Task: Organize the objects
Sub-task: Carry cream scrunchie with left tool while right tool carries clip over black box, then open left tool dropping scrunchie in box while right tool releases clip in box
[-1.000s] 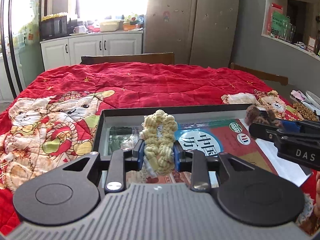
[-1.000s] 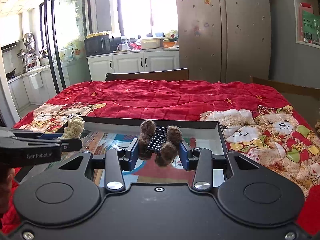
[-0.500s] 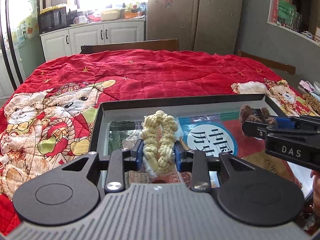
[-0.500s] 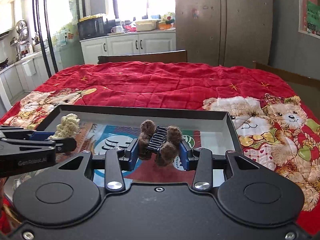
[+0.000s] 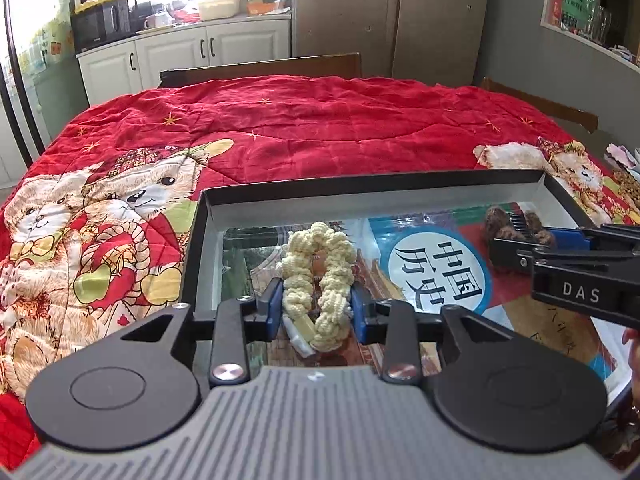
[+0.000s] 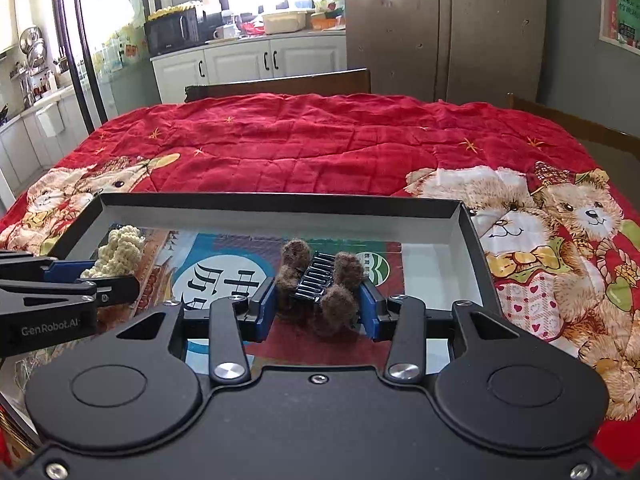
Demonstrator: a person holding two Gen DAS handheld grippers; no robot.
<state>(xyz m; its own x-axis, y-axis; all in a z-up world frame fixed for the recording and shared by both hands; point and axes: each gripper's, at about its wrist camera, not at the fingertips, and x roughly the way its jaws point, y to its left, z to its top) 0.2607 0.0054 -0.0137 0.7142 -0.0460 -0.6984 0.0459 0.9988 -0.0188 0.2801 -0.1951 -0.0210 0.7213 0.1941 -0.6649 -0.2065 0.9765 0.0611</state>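
My left gripper is shut on a cream knitted hair clip and holds it over the left part of a shallow black box. My right gripper is shut on a black hair clip with brown pompoms, held over the right part of the same box. Each gripper shows in the other's view: the right one at the right edge, the left one at the left edge. A printed sheet with Chinese characters lines the box floor.
The box lies on a red quilt with teddy bear prints covering the table. Wooden chair backs stand at the far side. Small items lie at the quilt's right edge. Kitchen cabinets and a refrigerator stand behind.
Both grippers have lowered and tilted down toward the box, still holding their clips. The box now fills more of both views.
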